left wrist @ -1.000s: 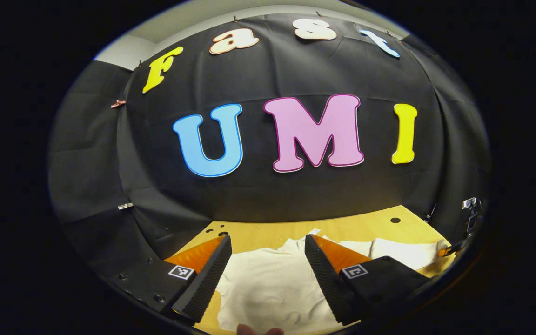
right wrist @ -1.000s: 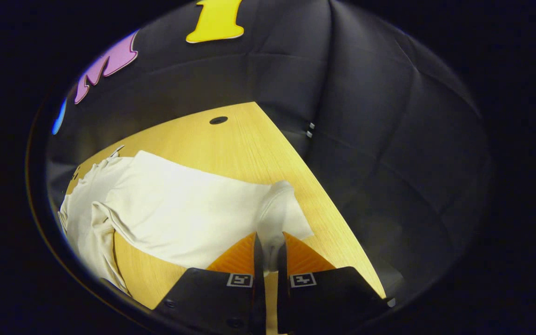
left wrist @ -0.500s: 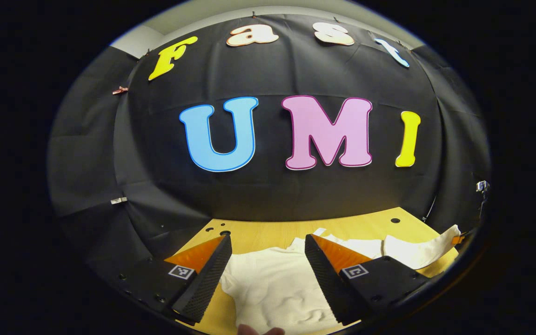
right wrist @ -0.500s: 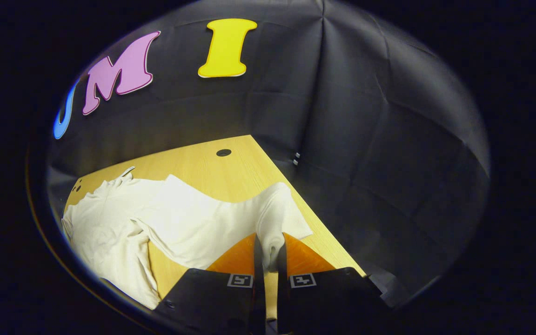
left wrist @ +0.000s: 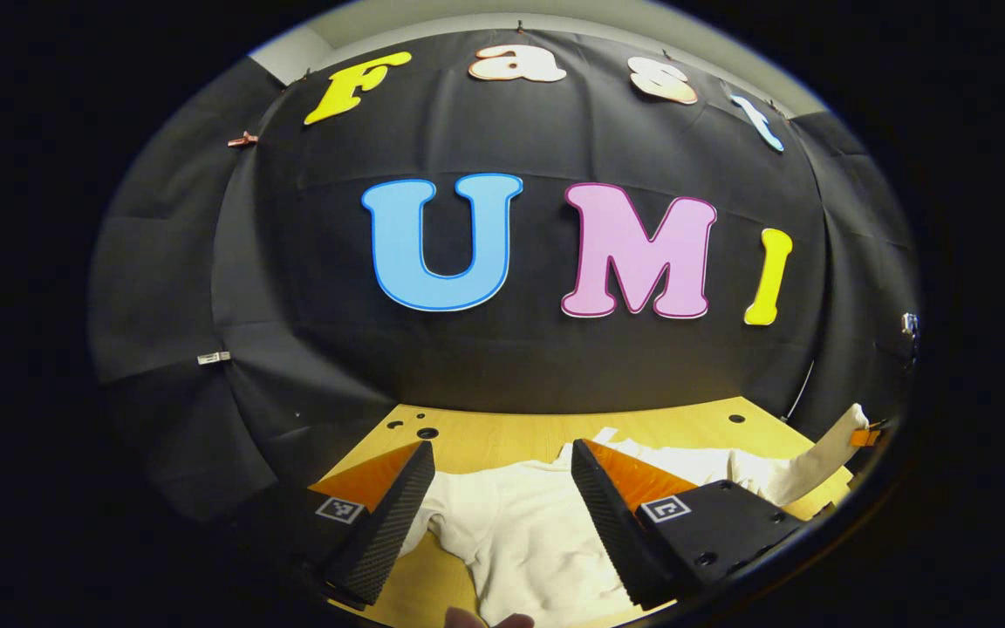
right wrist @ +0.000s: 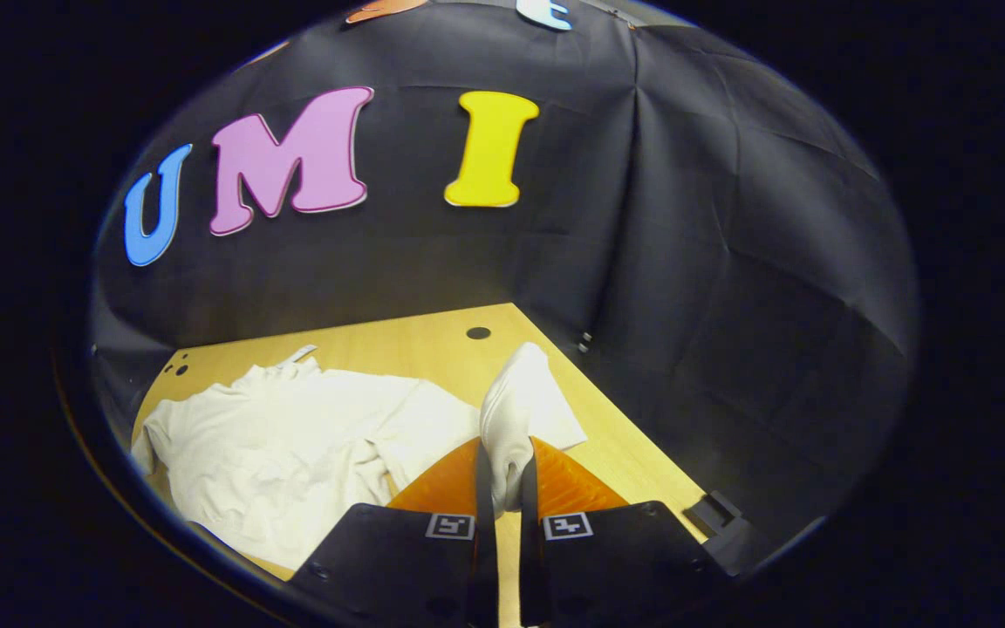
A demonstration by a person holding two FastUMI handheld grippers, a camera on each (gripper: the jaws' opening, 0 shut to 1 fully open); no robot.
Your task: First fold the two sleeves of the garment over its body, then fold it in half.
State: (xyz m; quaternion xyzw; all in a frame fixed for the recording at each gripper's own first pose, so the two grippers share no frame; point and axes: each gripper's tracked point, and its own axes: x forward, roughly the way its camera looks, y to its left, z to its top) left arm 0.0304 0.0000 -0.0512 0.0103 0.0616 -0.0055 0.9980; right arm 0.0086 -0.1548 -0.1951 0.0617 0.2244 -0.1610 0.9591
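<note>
Pinching sleeve [right wrist: 516, 410], right gripper [right wrist: 503, 475] raised, left gripper [left wrist: 499, 497] spread

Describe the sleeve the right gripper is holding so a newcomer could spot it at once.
On the light wooden table lies a white long-sleeved garment. From its right side one white sleeve rises off the wood, its end pinched in the right gripper. Unlike the rest of the cloth, which lies on the table, it is lifted.

Recording booth, black cloth wall [left wrist: 511, 366], wooden table [right wrist: 406, 349]
</note>
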